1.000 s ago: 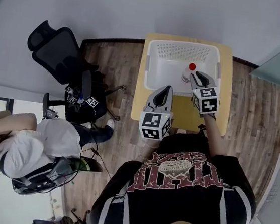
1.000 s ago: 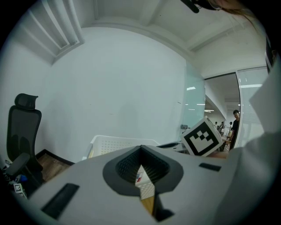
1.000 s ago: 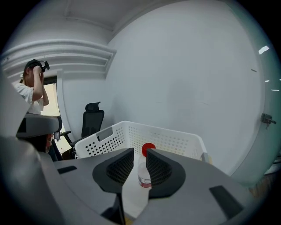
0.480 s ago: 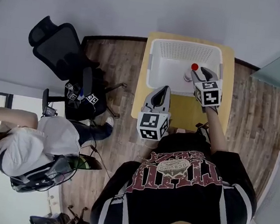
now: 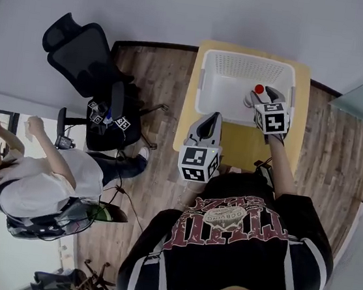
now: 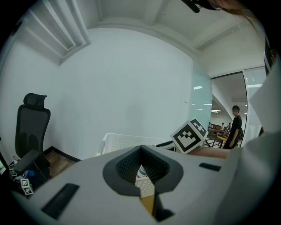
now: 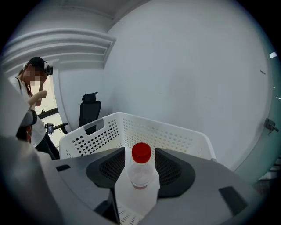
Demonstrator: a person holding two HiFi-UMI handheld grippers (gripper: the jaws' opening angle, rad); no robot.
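In the right gripper view, my right gripper (image 7: 140, 166) has its jaws spread wide either side of the bottle (image 7: 141, 172); the head view half hides this. The bottle stands upright in the white basket (image 7: 88, 137), red cap up. My left gripper (image 6: 141, 170) is pinched closed and empty.

My desk (image 5: 241, 147) is a small, pale yellow-wood top standing on a plank floor (image 5: 156, 82). A white perforated basket (image 5: 247, 62) sits directly on its far half, reaching almost from left edge to right edge.
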